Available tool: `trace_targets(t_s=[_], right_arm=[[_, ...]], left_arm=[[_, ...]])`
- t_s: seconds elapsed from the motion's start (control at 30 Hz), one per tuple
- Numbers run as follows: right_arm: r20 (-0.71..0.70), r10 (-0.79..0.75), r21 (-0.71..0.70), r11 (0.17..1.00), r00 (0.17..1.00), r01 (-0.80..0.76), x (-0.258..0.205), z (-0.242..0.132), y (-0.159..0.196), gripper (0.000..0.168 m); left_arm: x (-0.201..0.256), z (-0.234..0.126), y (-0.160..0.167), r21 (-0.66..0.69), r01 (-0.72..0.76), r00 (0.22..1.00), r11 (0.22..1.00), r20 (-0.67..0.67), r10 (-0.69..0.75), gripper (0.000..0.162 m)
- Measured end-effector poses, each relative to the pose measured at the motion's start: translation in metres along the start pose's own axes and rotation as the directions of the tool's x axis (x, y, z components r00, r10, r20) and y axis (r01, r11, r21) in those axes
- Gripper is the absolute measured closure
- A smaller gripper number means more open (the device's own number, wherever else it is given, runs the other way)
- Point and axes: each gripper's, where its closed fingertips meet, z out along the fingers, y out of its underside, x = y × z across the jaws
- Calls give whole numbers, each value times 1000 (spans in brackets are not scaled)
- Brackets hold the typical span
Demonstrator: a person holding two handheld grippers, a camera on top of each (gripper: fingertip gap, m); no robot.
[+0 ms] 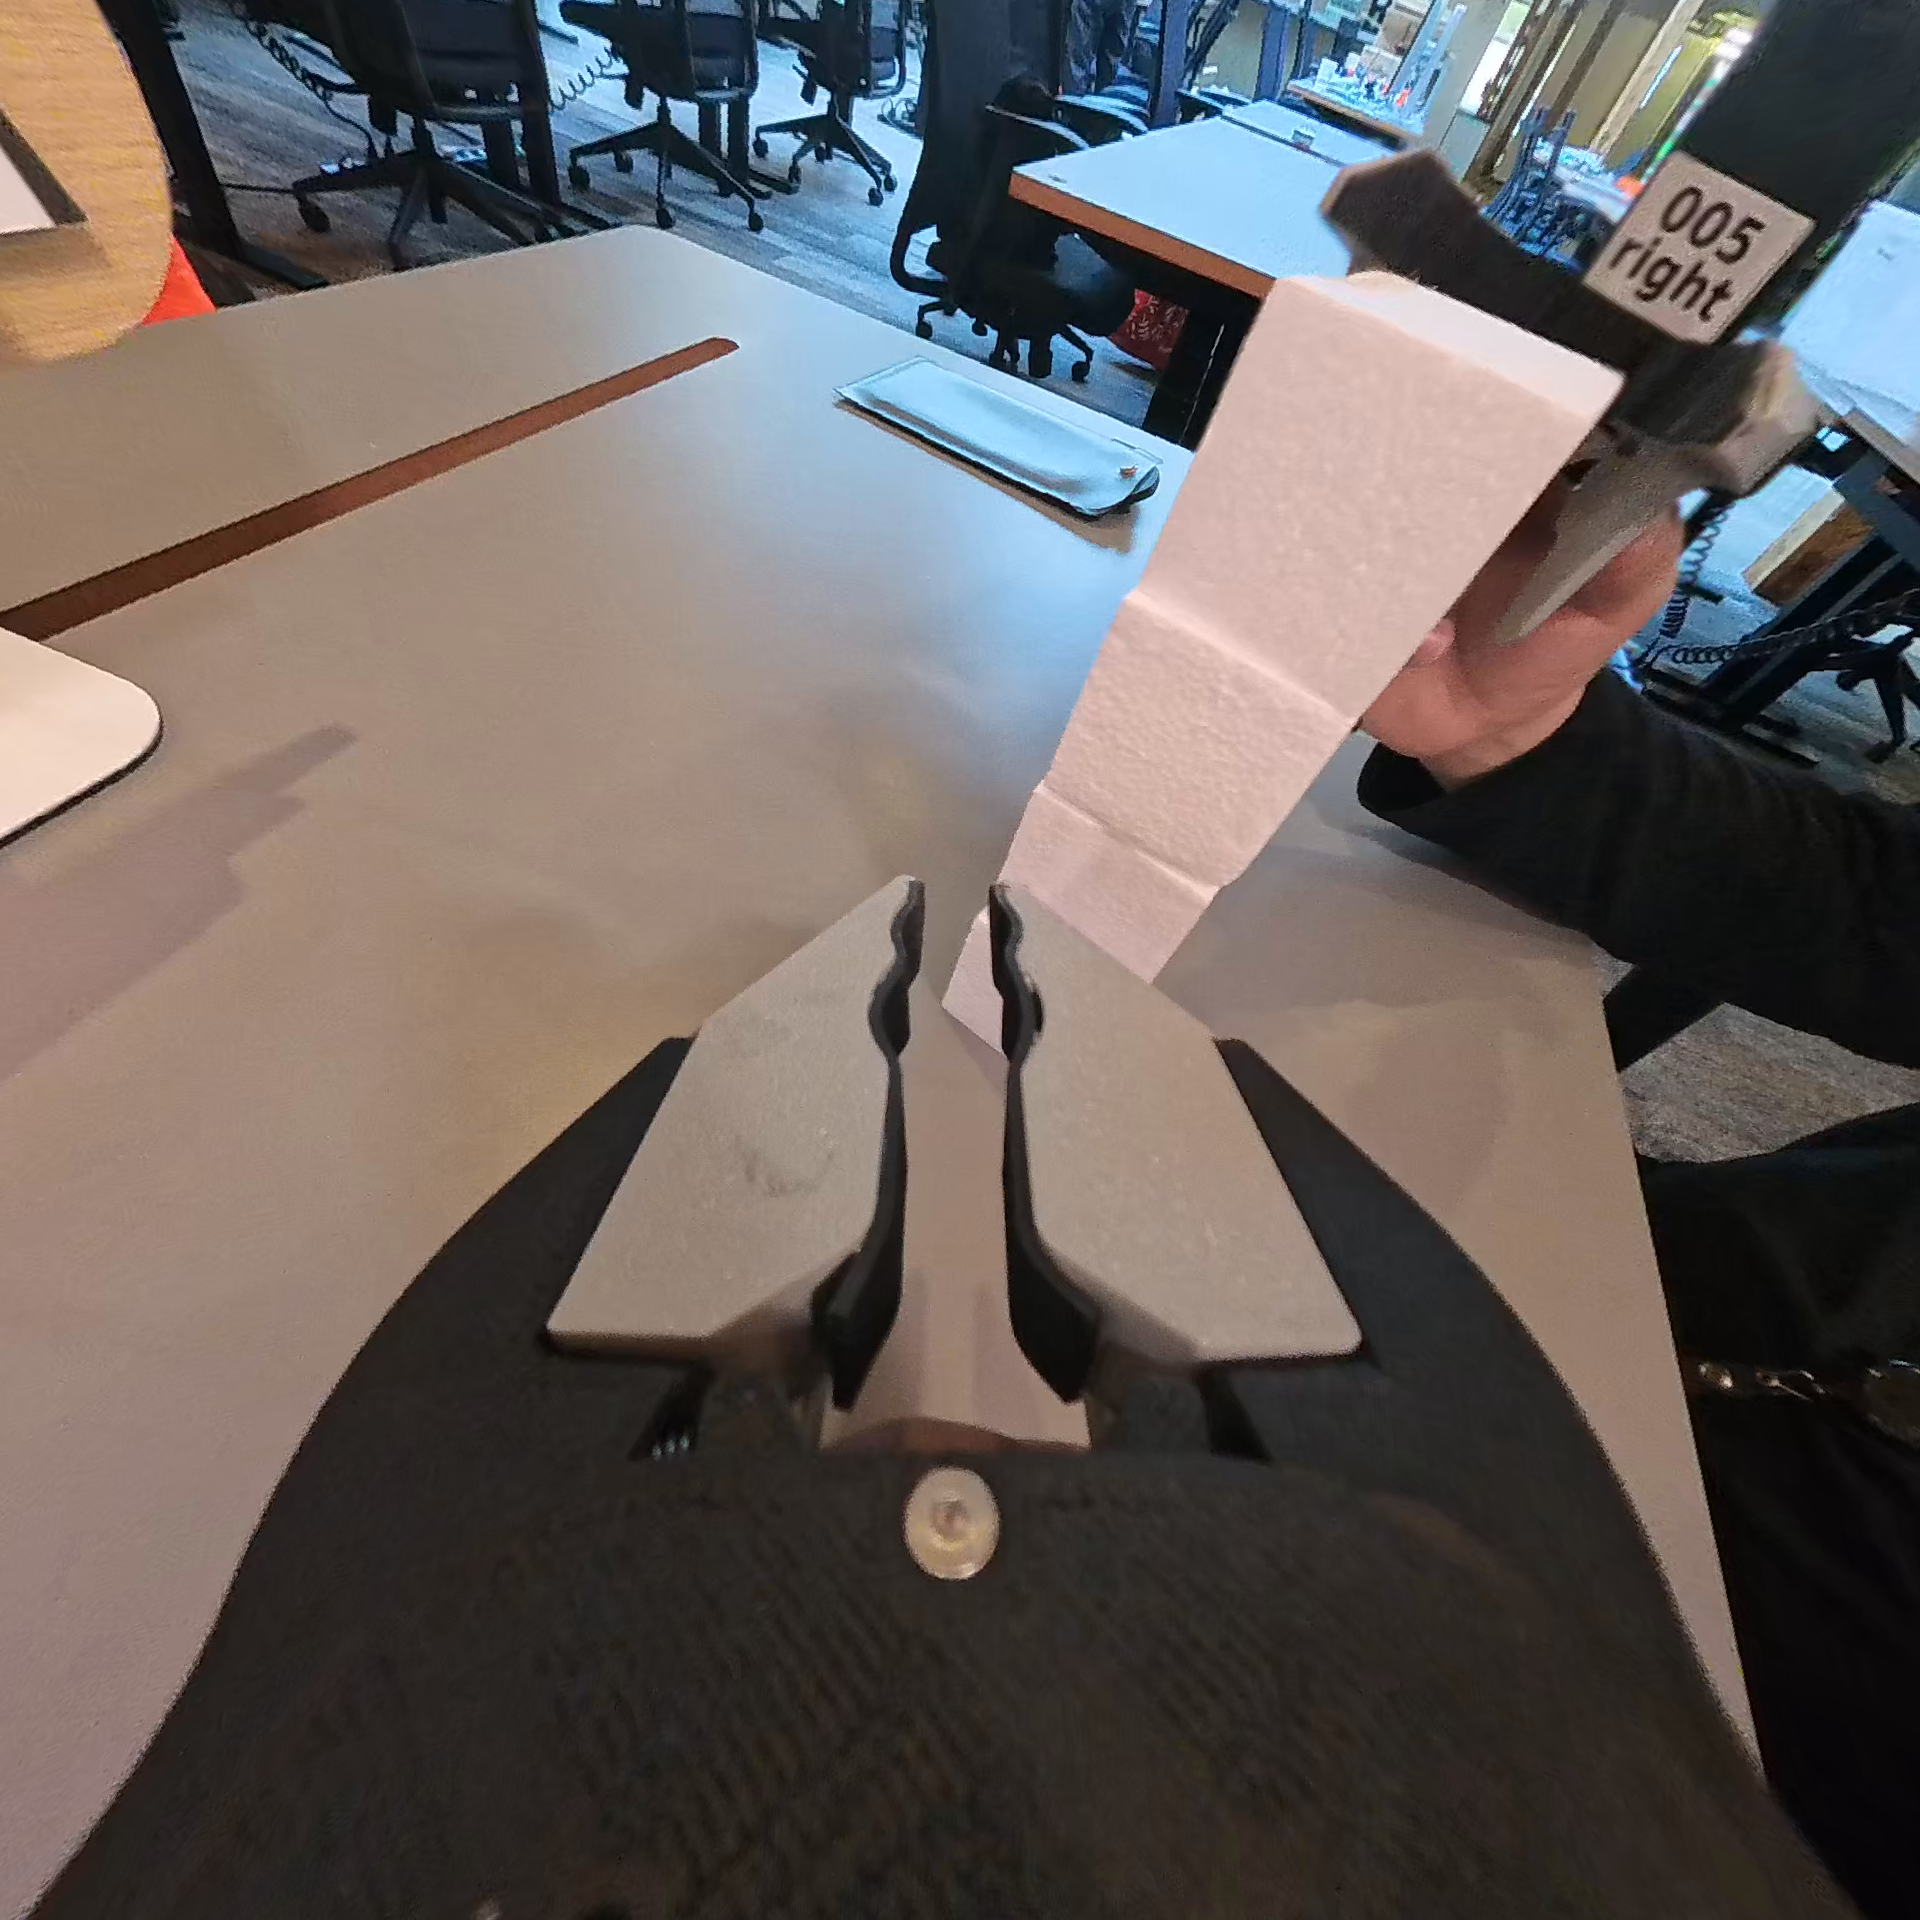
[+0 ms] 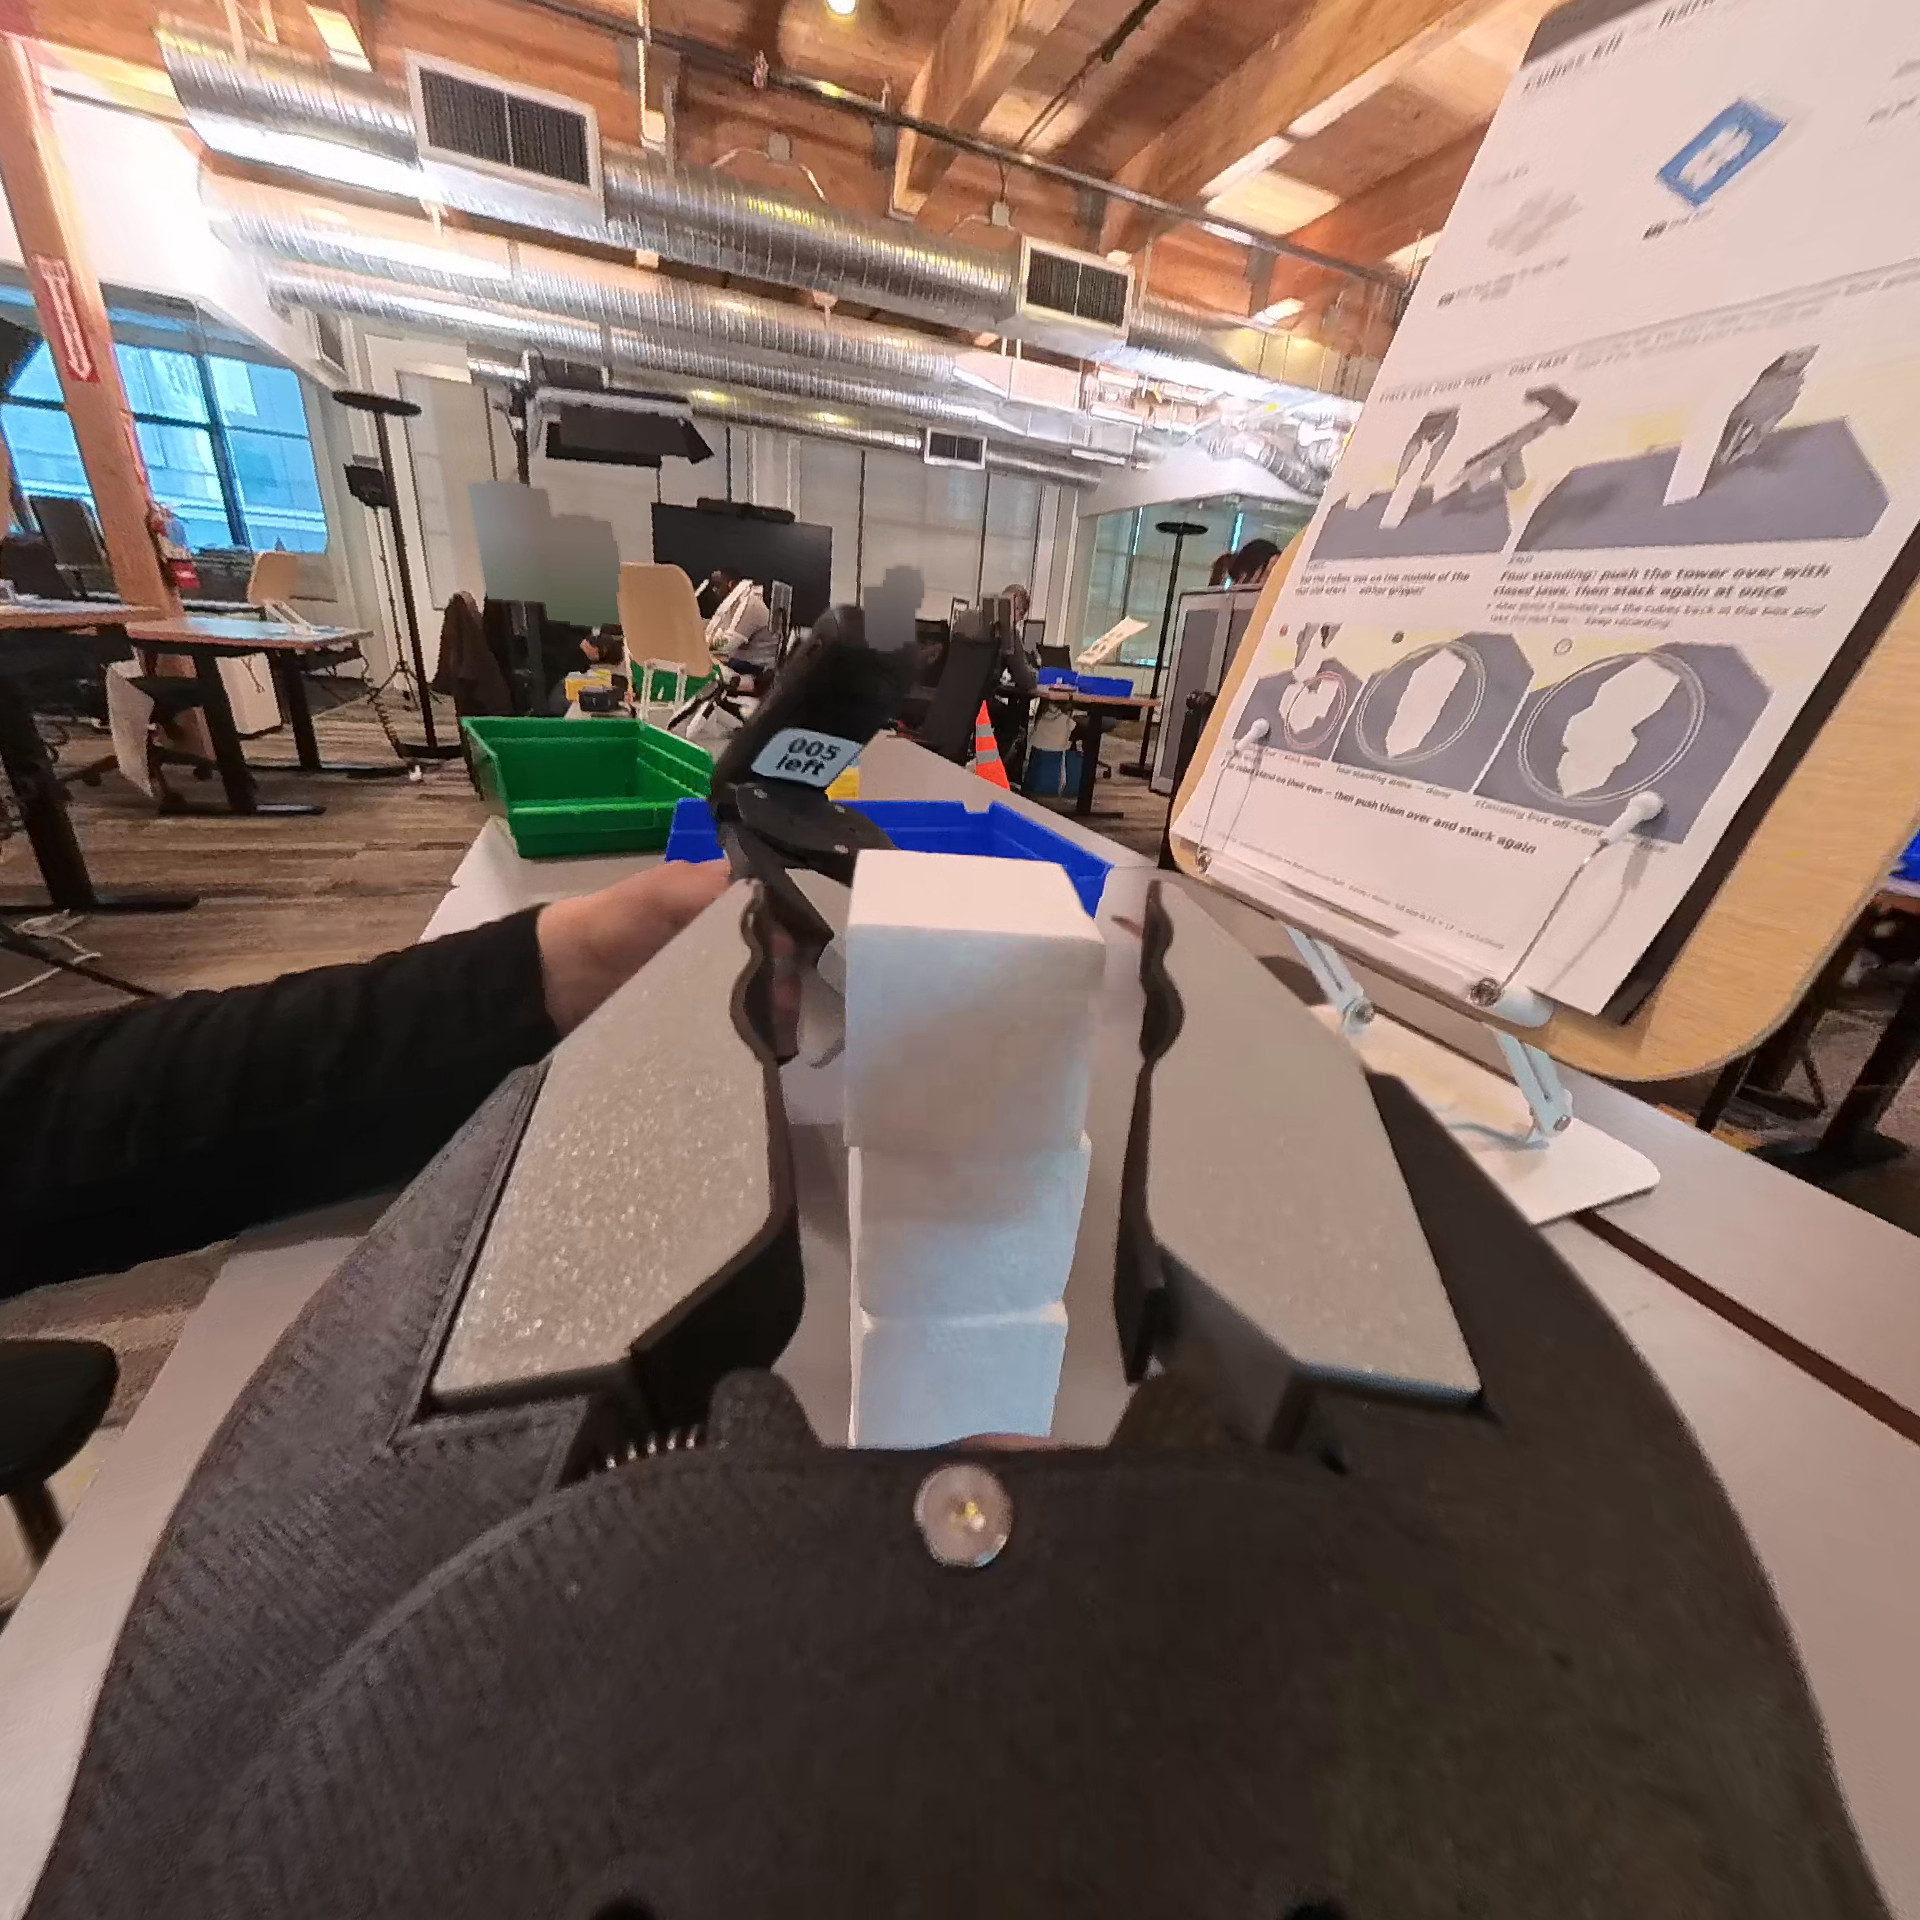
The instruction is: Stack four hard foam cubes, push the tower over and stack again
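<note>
Left wrist view, taken left to right.

- Lower left: pale stand base point(image 1: 57, 727) on the grey table point(image 1: 520, 727); a brown seam point(image 1: 395, 478) crosses the upper left.
- Lower centre: our left gripper point(image 1: 954, 935), jaws nearly together with a narrow gap, holding nothing. It sits low, tips just beside the foot of the tower.
- Upper centre: flat grey pouch point(image 1: 997, 436) near the far table edge.
- Centre right: tower of white foam cubes point(image 1: 1278, 623) — at least three tiers show here, the lowest part hidden behind our gripper fingers.
- Upper right: our right gripper point(image 1: 1538, 343) at the top cube, a hand point(image 1: 1527, 665) below it.

Right wrist view, left to right.

- Centre left: green bin point(image 2: 582, 779), blue bin point(image 2: 997, 836) behind it.
- Centre: top cube point(image 2: 966, 997) between wide-spread right fingers point(image 2: 644, 1143), gaps on both sides; we judge it released, not gripped.
- Right: tilted instruction board point(image 2: 1621, 623).

Risks, as we judge them: withdrawing the right fingers off-line could clip the top cube and topple the stack early; tiers look slightly offset, so a nudge from the left gripper at the base would do the same — and light foam may scatter off the table edge when pushed.
</note>
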Motion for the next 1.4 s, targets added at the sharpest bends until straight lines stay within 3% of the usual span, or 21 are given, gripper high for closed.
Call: trace_targets(t_s=[0.17,0.27,0.37,0.4,0.47,0.57,0.73,1.03,1.4], right_arm=[[-66,-39,105,993,997,46,8,-21,-27,107],[-78,-55,83,995,995,62,12,-36,-28,121],[-8,-175,-92,980,984,174,6,-53,-2,162],[16,-218,-168,962,976,217,6,-59,11,168],[62,-226,-315,920,972,234,10,-74,40,168],[170,-85,-488,858,982,159,2,-99,82,168],[252,30,-689,708,967,157,-5,-144,127,168],[231,17,-695,703,973,153,3,-150,127,167],[224,-12,-679,715,974,165,9,-161,116,163]], left_arm=[[0,1,3,-8,21,1000,1000,-11,-21,152],[3,4,7,-32,8,1000,999,-27,-9,154],[10,5,7,-39,-29,999,999,-46,27,156],[12,5,6,-36,-43,998,998,-56,41,158],[19,5,5,-37,-65,995,997,-82,61,162],[29,2,8,-67,-103,988,992,-121,94,162],[12,-8,34,-264,-163,986,951,-69,150,162],[48,25,10,-392,-282,951,876,-236,200,162],[77,64,-13,-435,-375,920,819,-282,271,162]])
